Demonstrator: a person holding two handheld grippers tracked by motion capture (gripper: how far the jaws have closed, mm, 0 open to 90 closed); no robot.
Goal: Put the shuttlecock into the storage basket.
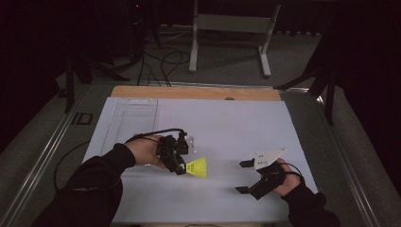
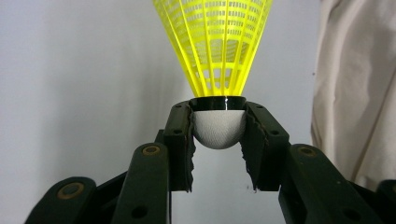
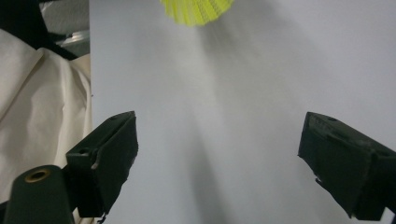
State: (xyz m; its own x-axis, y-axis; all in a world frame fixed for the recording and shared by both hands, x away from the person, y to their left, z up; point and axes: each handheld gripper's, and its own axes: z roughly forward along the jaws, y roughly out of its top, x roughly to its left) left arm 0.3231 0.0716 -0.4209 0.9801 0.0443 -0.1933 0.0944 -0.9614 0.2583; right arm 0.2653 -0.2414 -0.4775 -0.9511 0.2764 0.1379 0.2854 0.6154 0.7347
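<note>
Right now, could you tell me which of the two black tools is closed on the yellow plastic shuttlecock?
The left tool is: its jaws clamp the yellow plastic shuttlecock by its white rounded base, while the right tool is wide open with nothing between its jaws.

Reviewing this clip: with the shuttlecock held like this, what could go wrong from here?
1. The left gripper pinches the yellow shuttlecock only at its rounded white cork, so it may squirt out if the squeeze shifts.
2. In the high view the skirt points toward the right gripper, which is open and apart; closing on the thin plastic skirt might crush it.
</note>
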